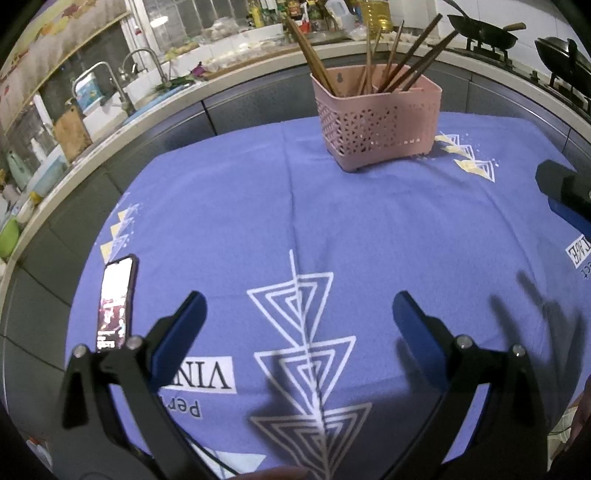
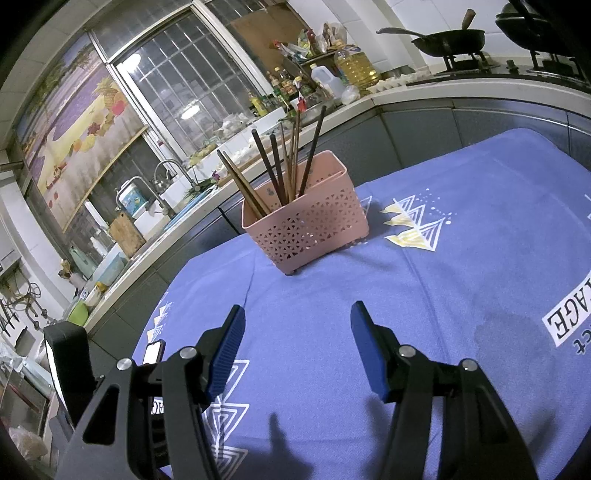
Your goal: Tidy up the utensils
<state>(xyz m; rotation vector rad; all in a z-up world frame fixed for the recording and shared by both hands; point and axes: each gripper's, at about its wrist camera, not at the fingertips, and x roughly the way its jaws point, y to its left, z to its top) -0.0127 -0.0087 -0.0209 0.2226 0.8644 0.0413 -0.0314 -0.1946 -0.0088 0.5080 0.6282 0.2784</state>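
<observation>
A pink perforated utensil basket (image 1: 376, 125) stands near the far edge of the blue tablecloth (image 1: 258, 206), with several brown chopsticks (image 1: 413, 66) upright in it. It also shows in the right wrist view (image 2: 310, 225), with the chopsticks (image 2: 280, 170) leaning in its left part. My left gripper (image 1: 299, 314) is open and empty, low over the cloth, well short of the basket. My right gripper (image 2: 297, 325) is open and empty, also short of the basket. A tip of the right gripper shows at the right edge of the left wrist view (image 1: 565, 192).
A phone (image 1: 114, 302) with a lit screen lies on the cloth at the left; it also shows in the right wrist view (image 2: 153, 352). Behind the table runs a kitchen counter with a sink (image 1: 110, 92), bottles (image 2: 354, 66) and woks (image 1: 484, 31) on a stove.
</observation>
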